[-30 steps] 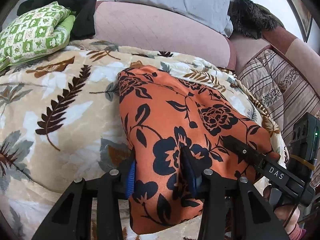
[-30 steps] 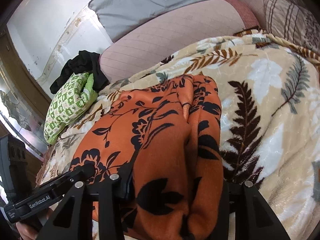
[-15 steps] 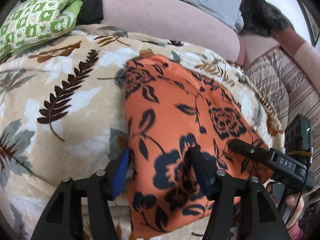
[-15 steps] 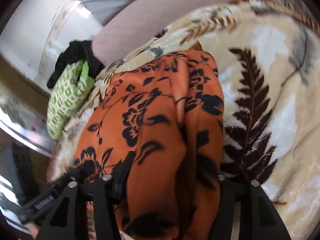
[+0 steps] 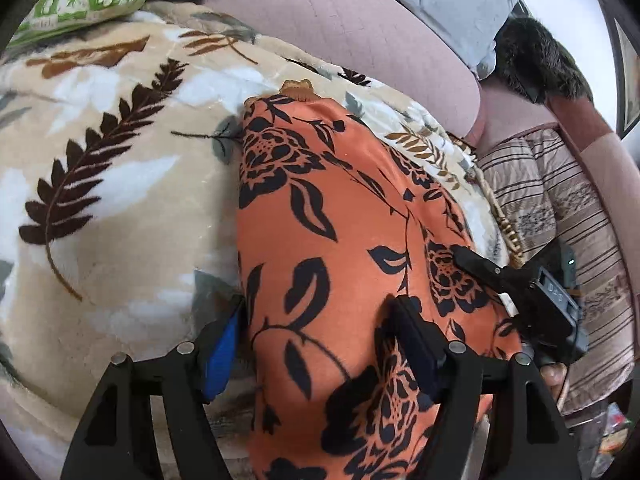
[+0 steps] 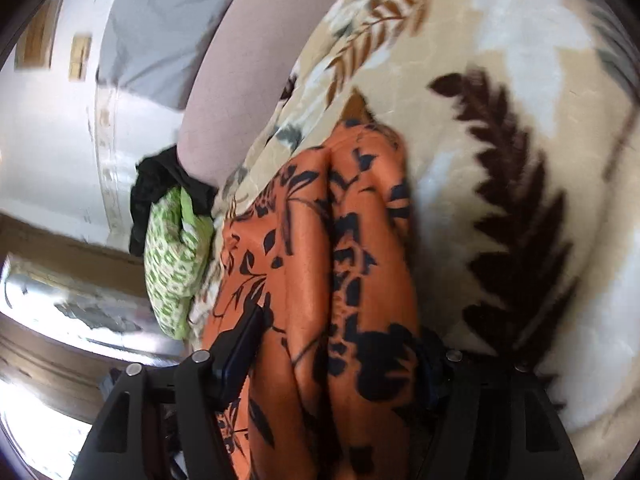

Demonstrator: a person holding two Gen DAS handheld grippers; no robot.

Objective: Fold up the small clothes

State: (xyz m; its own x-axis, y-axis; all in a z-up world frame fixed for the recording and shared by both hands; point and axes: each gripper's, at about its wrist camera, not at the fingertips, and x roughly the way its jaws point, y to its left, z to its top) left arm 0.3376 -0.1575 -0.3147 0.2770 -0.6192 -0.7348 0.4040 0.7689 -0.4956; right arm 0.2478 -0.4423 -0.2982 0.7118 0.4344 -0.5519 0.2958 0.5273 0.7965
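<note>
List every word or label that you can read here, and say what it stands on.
"DAS": small label on the right gripper, whose jaws are opening with the orange cloth between them; faint, so not certain.
No other text shows in either view.

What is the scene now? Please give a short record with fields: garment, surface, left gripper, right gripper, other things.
garment: orange cloth with black flower print, folded, lying flat
surface: beige fleece blanket with leaf pattern
left gripper: jaws opening, cloth edge between them
right gripper: jaws opening, cloth between them
other things: green and white patterned bundle; black cloth; pink sofa back
</note>
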